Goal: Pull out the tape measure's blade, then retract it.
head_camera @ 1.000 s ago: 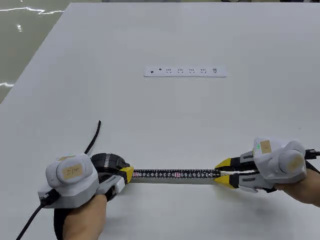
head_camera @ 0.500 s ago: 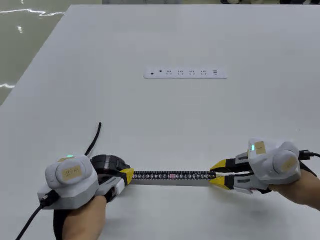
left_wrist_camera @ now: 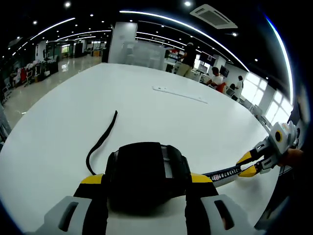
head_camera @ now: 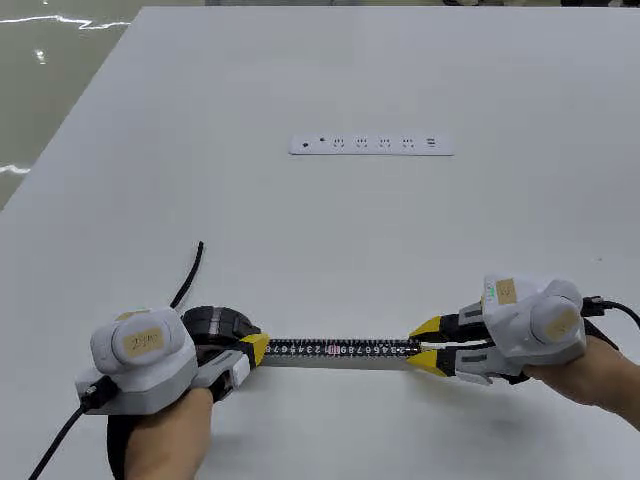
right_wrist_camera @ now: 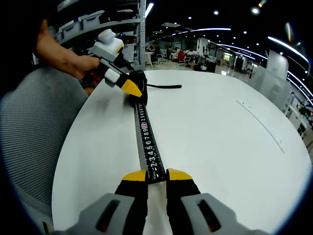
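Two grippers share the job: the left gripper (head_camera: pixel 247 354) has its jaws squeezed on the black tape measure case (head_camera: pixel 214 325) to hold it firm on the tabletop (head_camera: pixel 350 230), and the right gripper (head_camera: pixel 424 345) has its jaws pinched on the blade (head_camera: pixel 335 349) tip to stretch it flat.

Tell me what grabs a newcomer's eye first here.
The blade lies stretched flat on the near part of the white table, numbers up, bridging the two tools. The left tool clamps the black tape measure case, and the right tool pinches the blade's tip. Farther back lies a white power strip.
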`<state>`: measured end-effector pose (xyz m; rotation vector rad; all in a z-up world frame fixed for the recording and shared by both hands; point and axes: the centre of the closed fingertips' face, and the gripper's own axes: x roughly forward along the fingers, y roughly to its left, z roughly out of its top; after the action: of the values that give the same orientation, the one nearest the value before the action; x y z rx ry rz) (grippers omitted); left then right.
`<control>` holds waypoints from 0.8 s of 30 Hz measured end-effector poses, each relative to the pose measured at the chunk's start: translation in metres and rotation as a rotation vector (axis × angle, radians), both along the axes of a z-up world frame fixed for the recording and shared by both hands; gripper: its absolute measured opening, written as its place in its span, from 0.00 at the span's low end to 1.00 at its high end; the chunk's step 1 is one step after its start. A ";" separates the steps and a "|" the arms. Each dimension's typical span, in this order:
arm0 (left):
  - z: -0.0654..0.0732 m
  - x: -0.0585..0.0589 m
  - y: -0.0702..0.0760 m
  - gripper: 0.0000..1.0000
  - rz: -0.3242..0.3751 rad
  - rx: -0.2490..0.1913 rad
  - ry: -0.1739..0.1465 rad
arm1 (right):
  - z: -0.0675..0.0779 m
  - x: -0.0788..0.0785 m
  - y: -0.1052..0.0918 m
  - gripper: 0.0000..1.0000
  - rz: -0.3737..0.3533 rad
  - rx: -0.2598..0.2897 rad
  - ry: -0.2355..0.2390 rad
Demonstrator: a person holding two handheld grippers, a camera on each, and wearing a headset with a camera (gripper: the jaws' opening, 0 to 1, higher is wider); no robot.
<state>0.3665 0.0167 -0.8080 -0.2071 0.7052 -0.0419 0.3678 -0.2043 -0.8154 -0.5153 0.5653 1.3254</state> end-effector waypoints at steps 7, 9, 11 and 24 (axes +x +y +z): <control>0.000 0.000 0.000 0.61 -0.001 -0.003 0.001 | 0.000 0.001 0.007 0.11 0.001 0.005 0.002; 0.000 0.000 0.000 0.61 -0.001 -0.004 0.001 | 0.000 0.000 0.009 0.11 0.003 0.008 0.004; 0.000 0.000 0.000 0.61 -0.002 -0.005 0.002 | 0.000 0.000 0.012 0.11 0.003 0.009 0.005; 0.000 0.000 0.001 0.61 -0.002 -0.009 0.003 | -0.001 -0.001 0.027 0.11 0.013 0.019 0.011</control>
<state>0.3665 0.0173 -0.8084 -0.2155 0.7085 -0.0465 0.3672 -0.1771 -0.8167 -0.4965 0.5585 1.3452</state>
